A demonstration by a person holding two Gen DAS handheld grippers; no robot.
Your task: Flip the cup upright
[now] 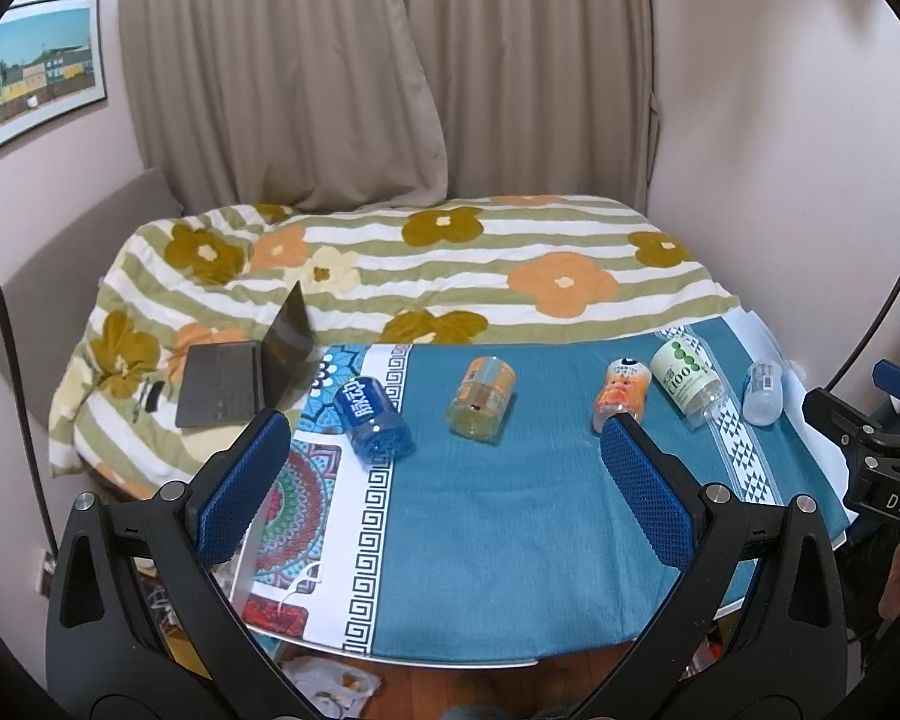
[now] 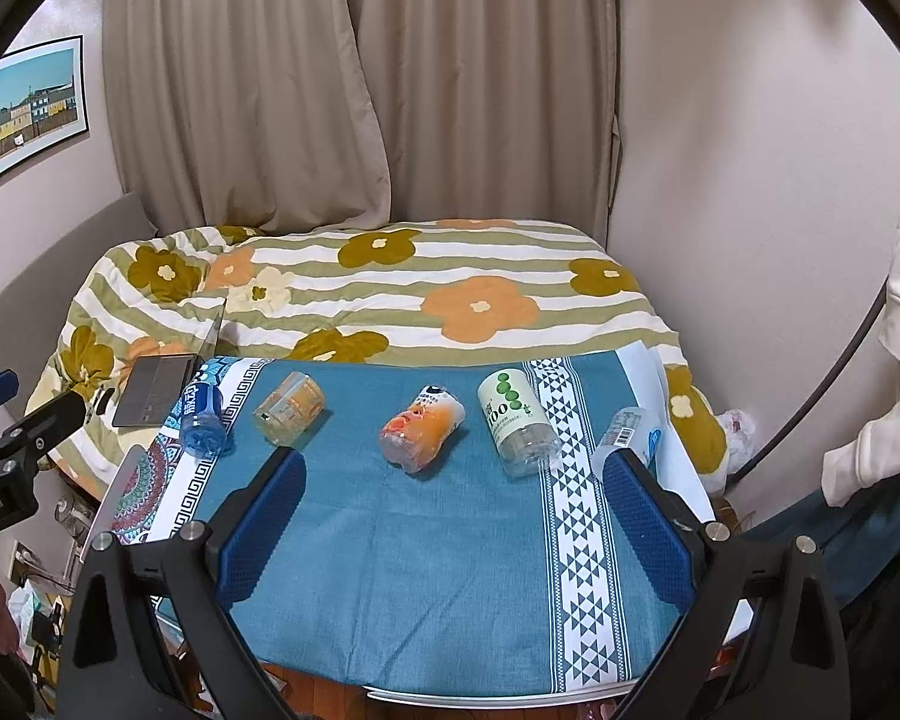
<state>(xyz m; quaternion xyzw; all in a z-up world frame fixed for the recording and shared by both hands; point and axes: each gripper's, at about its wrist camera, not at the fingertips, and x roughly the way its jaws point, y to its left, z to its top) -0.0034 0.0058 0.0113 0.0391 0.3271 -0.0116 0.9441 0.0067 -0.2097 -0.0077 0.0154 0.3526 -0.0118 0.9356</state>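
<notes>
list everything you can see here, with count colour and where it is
blue bottle: 1, blue with white writing, lying on its side at the table's left end
yellow bottle: 1, yellow and orange, lying right of the blue one
orange bottle: 1, orange and white, lying mid-table
green bottle: 1, white with green dots, lying right of the orange one
clear bottle: 1, clear with white label, lying at the right edge
tablecloth: 1, teal with patterned bands, covering the table
laptop: 1, grey, open on the bed
blanket: 1, striped, flowered, on the bed
curtains: beige, behind
picture: 1, left wall
left gripper: black, blue fingers, open
right gripper: same, open
</notes>
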